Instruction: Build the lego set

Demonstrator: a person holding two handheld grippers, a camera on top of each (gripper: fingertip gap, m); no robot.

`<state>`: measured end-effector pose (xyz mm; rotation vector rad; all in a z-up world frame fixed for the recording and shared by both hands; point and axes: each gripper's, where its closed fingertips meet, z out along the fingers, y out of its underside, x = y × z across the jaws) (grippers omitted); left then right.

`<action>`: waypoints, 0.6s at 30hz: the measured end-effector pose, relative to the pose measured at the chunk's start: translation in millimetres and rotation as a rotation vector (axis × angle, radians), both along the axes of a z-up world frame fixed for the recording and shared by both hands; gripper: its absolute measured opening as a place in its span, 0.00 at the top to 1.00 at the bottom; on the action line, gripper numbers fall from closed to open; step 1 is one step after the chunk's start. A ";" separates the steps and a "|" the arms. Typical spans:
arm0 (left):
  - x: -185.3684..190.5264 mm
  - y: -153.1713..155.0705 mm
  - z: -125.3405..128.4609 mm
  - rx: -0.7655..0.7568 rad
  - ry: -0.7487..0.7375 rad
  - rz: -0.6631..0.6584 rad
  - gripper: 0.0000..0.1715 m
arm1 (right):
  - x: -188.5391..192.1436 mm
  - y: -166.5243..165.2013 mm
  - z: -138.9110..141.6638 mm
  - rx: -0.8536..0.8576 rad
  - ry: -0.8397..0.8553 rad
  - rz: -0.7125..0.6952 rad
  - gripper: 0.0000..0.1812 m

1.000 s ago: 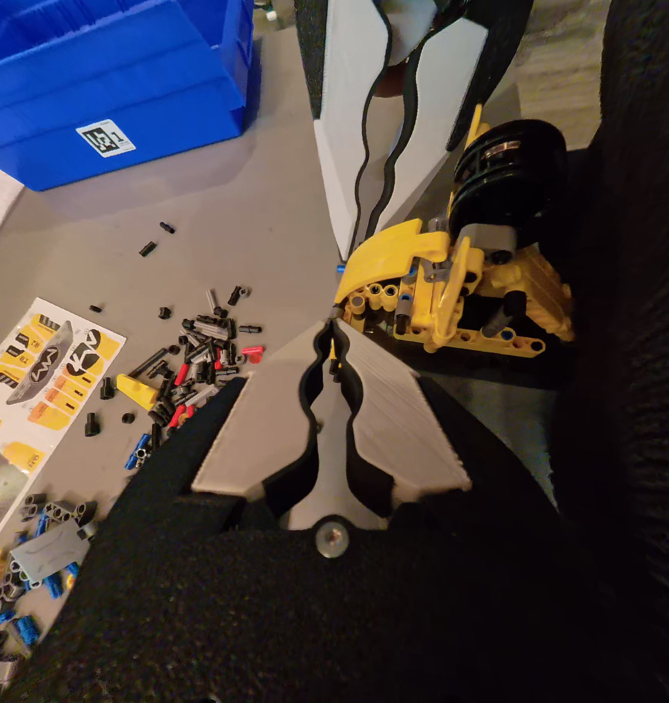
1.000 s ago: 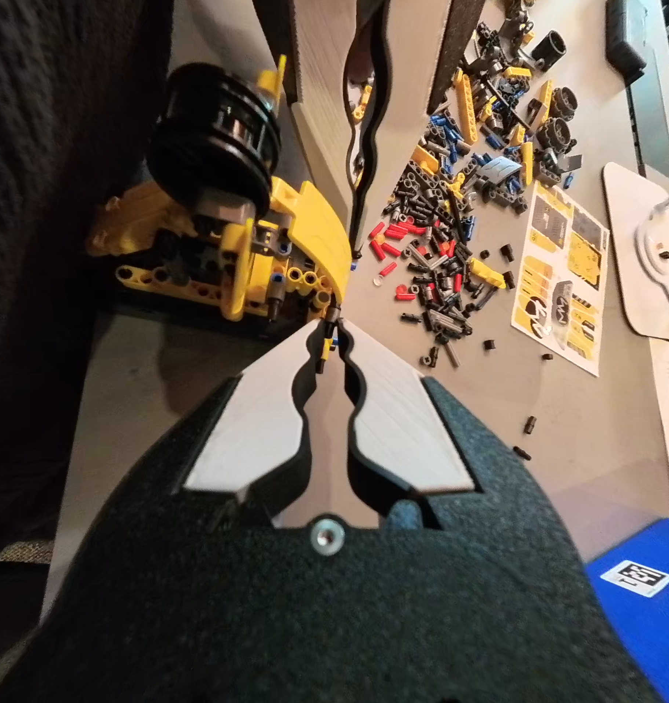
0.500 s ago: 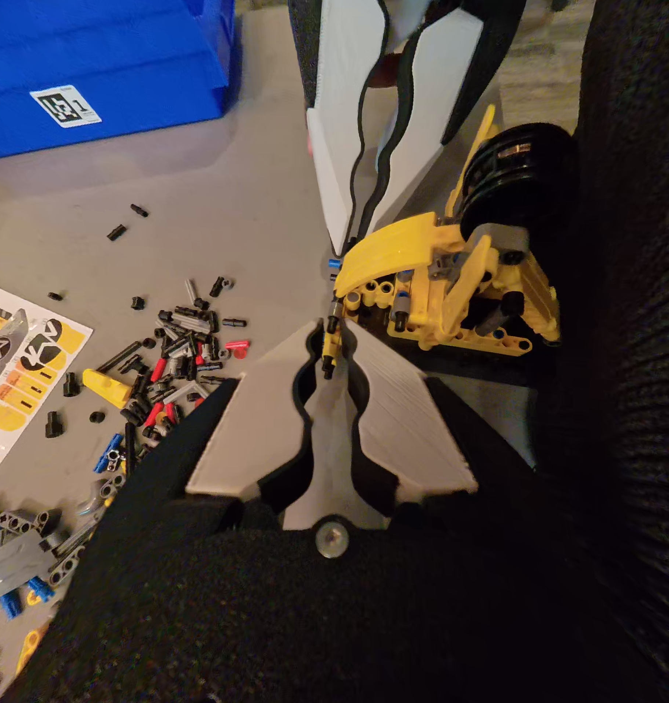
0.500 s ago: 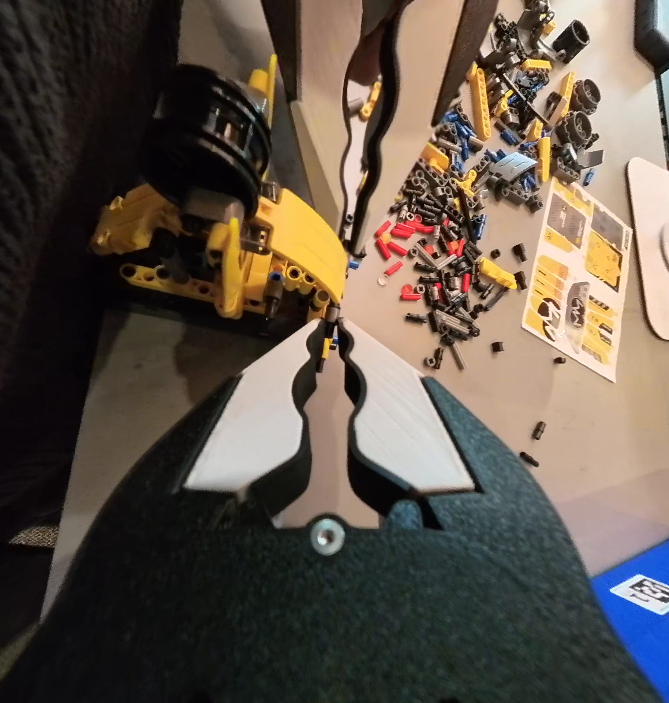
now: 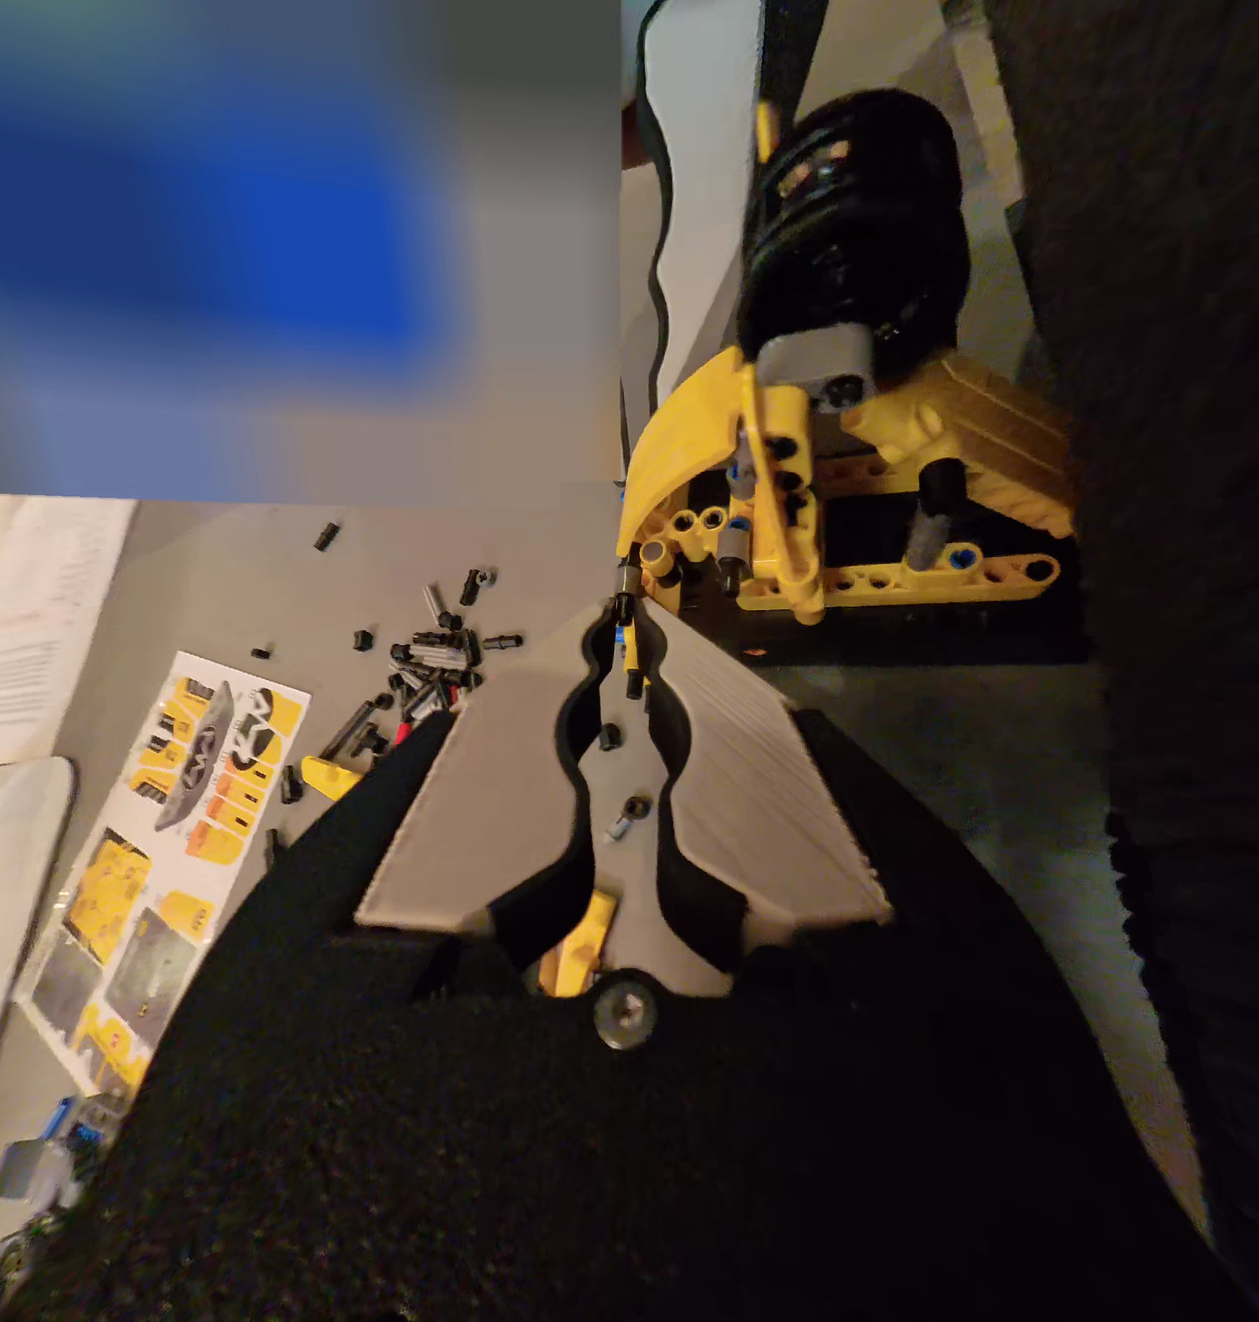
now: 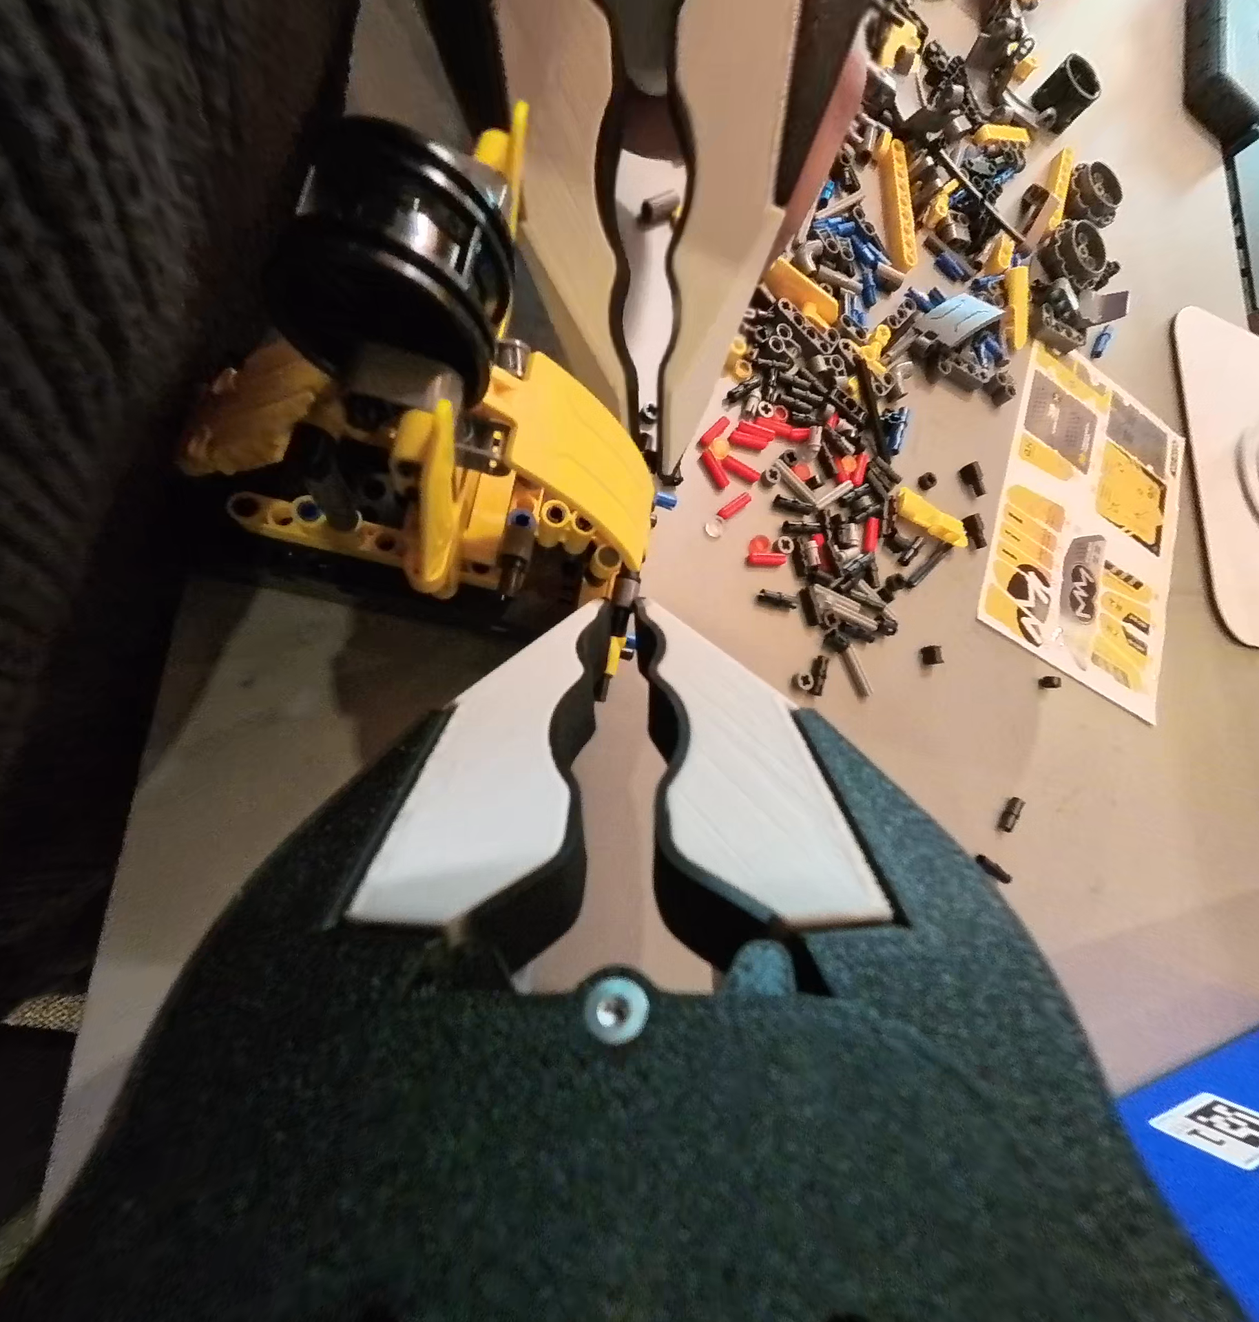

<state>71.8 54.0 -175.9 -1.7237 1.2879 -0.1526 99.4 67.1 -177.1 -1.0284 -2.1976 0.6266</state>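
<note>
L wrist view, L to R: sticker sheet (image 5: 204, 772) and loose pins (image 5: 433, 665) on counter (image 5: 526, 558), then left gripper (image 5: 626, 615), jaws narrow, pinching small yellow-black piece (image 5: 632, 647) w/ its tip touching corner of yellow model (image 5: 777, 501) under black wheel (image 5: 855, 236). R wrist view: right gripper (image 6: 621, 608), jaws likewise nipped on small yellow-black piece (image 6: 616, 644) at same model corner, parts pile (image 6: 863, 465) to the R. Thin grip, so prob best kept square to that corner, steady squeeze, no twist.

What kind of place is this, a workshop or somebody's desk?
Probably a desk or hobby table used for model building: a half-built yellow model, a pile of loose small parts and a sticker sheet lie on a grey tabletop.
</note>
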 end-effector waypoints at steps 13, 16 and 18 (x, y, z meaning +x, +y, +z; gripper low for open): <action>-1.6 3.1 2.2 -0.215 -0.194 0.053 0.89 | -0.7 1.0 -0.3 -0.012 0.004 -0.003 0.97; 0.4 3.4 -6.4 -0.192 -0.134 0.036 0.89 | -0.9 1.4 -0.4 -0.022 0.006 -0.004 0.97; 2.1 3.4 -5.1 -0.171 -0.137 0.022 0.96 | -0.7 1.5 -0.4 -0.031 0.007 -0.004 0.97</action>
